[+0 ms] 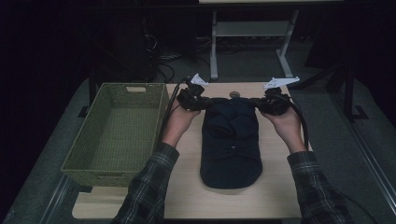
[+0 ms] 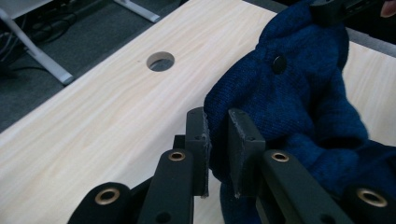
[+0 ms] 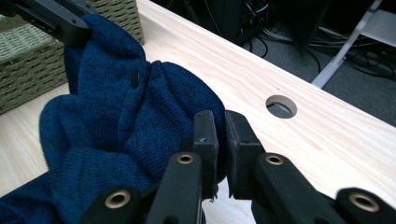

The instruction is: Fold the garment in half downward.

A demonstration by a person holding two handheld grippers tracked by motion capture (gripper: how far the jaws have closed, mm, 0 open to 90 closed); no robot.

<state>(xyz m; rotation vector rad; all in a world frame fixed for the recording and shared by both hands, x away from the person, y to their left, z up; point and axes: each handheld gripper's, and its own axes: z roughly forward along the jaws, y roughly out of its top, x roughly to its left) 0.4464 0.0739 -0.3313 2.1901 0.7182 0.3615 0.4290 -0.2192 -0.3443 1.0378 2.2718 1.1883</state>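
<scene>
A dim office or lab workroom, by the look of it. The light wood-grain laminate counter has a round cable grommet hole cut through it. Behind stands a second desk on a white metal frame, with loose black cables tangled on the grey carpeted floor beneath it.
</scene>
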